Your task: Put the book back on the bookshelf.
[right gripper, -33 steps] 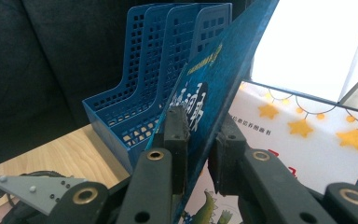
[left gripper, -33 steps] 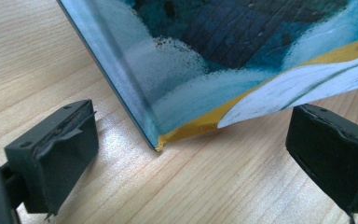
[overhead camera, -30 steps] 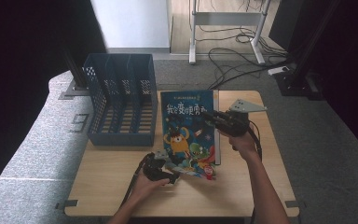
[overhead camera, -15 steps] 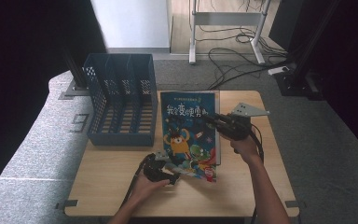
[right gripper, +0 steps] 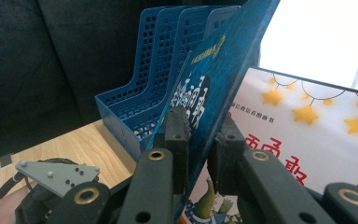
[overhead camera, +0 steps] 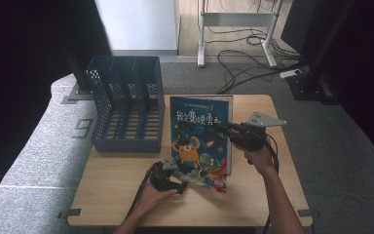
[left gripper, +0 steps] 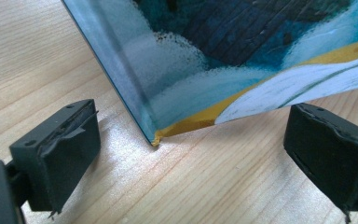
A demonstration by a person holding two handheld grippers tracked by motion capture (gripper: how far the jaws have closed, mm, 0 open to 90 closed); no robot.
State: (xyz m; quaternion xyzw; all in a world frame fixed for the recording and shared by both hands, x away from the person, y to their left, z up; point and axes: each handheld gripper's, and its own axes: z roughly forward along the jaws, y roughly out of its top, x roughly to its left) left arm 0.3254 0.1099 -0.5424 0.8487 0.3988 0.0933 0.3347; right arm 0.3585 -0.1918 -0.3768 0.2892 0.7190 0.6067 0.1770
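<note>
Pale wooden table (overhead camera: 112,195) at lower centre of the high view, on grey speckled carpet; white panel and metal stand legs at the top, loose cables at upper right, dark curtains along both side edges.

Blue children's book (overhead camera: 199,141) at frame centre, upper cover lifted off the page beneath, bottom left corner still near the tabletop. Clamped on that lifted cover near its right edge: right gripper (overhead camera: 222,127), centre right of the frame, jaws pressed together on the board, as seen up close in the right gripper view (right gripper: 199,135). White starred page (right gripper: 307,140) exposed at the right of that view.

Left gripper (overhead camera: 181,189) at lower centre, just beside the book's bottom left corner; in the left gripper view, jaws well apart, one at lower left, one at lower right, the cover's worn yellow corner (left gripper: 156,139) between them above bare wood, touching neither pad.

Blue perforated file rack (overhead camera: 126,109) at centre left on the table's far left part, well apart from both grippers.

Count: one book, one rack with three slots visible, two grippers, one table.
</note>
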